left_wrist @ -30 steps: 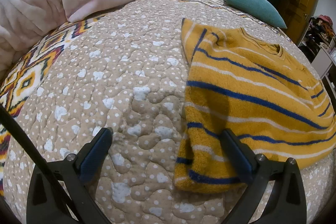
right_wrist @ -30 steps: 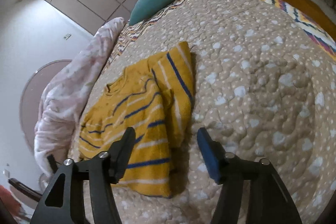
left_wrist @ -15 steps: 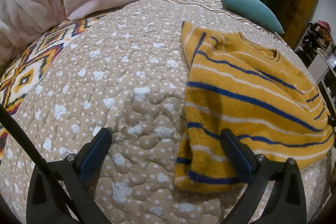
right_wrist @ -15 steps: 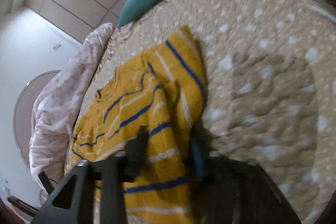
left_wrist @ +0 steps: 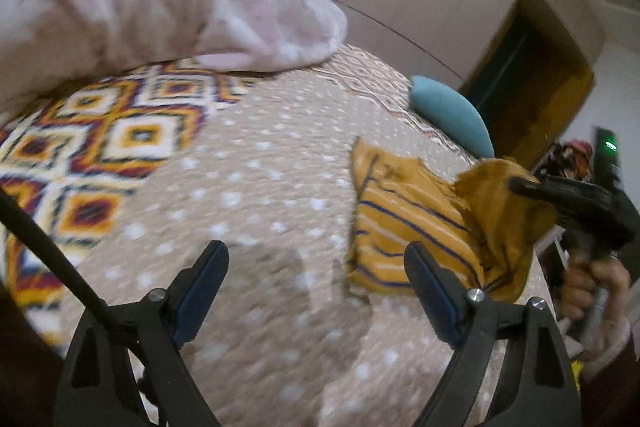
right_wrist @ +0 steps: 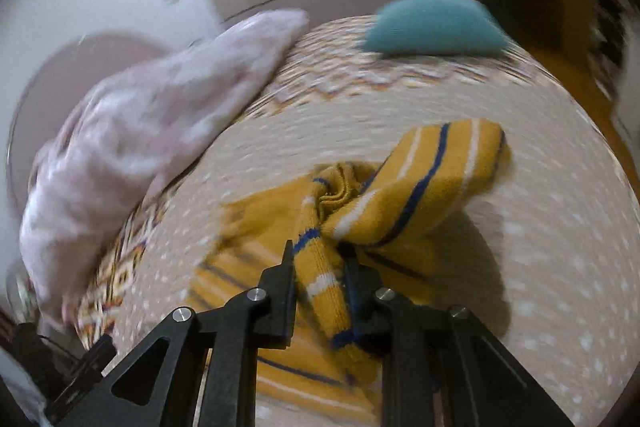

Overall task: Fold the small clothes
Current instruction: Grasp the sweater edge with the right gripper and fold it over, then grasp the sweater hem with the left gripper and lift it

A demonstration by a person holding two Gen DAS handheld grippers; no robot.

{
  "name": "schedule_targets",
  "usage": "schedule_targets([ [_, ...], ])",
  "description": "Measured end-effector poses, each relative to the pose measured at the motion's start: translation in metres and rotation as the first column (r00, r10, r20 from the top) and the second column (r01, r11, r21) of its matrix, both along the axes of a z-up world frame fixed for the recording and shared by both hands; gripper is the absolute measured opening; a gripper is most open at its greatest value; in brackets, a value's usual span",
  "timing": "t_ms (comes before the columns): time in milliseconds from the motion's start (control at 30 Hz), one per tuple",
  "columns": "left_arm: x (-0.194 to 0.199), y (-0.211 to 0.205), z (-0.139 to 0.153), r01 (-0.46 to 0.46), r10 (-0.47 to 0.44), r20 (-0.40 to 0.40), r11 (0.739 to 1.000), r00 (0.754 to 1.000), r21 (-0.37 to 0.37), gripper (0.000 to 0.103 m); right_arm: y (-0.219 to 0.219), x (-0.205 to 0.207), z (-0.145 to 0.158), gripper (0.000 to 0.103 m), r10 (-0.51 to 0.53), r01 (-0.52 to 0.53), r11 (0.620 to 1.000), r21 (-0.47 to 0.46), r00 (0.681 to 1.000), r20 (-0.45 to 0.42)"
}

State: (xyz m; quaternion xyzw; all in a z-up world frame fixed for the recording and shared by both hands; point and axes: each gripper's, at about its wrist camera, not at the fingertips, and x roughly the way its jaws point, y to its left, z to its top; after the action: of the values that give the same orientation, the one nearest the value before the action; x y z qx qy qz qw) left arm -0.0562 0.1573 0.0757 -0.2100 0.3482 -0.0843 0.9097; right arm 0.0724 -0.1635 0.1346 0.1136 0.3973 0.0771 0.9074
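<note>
Above the bed, right tongs (right_wrist: 320,267) pinch the lifted sweater (right_wrist: 420,183).

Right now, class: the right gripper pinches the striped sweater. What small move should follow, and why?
Probably carry the pinched edge across: the right gripper is shut on the yellow sweater, whose edge is lifted while the rest lies on the bedspread.

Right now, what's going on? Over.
Right gripper shut on striped sweater, lifting its edge. Left gripper open, empty, above quilt. Nothing in the way.
</note>
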Motion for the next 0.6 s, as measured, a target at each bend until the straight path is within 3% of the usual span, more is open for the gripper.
schedule_targets([
  [133, -0.016, 0.036, -0.014, -0.064, 0.061, -0.033, 0.996, 0.998, -0.065, 0.088, 0.085, 0.027, -0.044, 0.021, 0.105, -0.118, 0.982, -0.149, 0.991, -0.088],
  [167, -0.021, 0.046, -0.018, -0.085, 0.082, -0.041, 0.993, 0.996, -0.081, 0.088, 0.109, 0.035, -0.062, 0.023, 0.121, -0.146, 0.966, -0.216, 0.985, -0.121],
  [233, -0.024, 0.058, -0.023, -0.11, 0.106, -0.052, 0.99, 0.993, -0.088, 0.088, 0.129, 0.038, -0.077, 0.03, 0.149, -0.179, 0.952, -0.248, 0.98, -0.133],
  [267, -0.026, 0.063, -0.024, -0.125, 0.12, -0.055, 0.988, 0.991, -0.094, 0.088, 0.137, 0.036, -0.079, 0.043, 0.177, -0.202, 0.951, -0.234, 0.976, -0.126],
  [333, -0.028, 0.069, -0.025, -0.136, 0.13, -0.057, 0.985, 0.99, -0.106, 0.088, 0.142, 0.032, -0.069, 0.062, 0.258, -0.269, 0.955, -0.123, 0.961, -0.1],
  [433, -0.026, 0.066, -0.025, -0.127, 0.12, -0.064, 0.985, 0.991, -0.119, 0.088, 0.134, 0.02, -0.048, 0.063, 0.349, -0.348, 0.937, 0.027, 0.936, -0.052],
  [600, -0.012, 0.03, -0.02, -0.01, -0.001, -0.081, 0.989, 0.997, -0.147, 0.088, 0.086, -0.014, -0.027, 0.063, 0.307, -0.307, 0.95, 0.05, 0.952, 0.008],
])
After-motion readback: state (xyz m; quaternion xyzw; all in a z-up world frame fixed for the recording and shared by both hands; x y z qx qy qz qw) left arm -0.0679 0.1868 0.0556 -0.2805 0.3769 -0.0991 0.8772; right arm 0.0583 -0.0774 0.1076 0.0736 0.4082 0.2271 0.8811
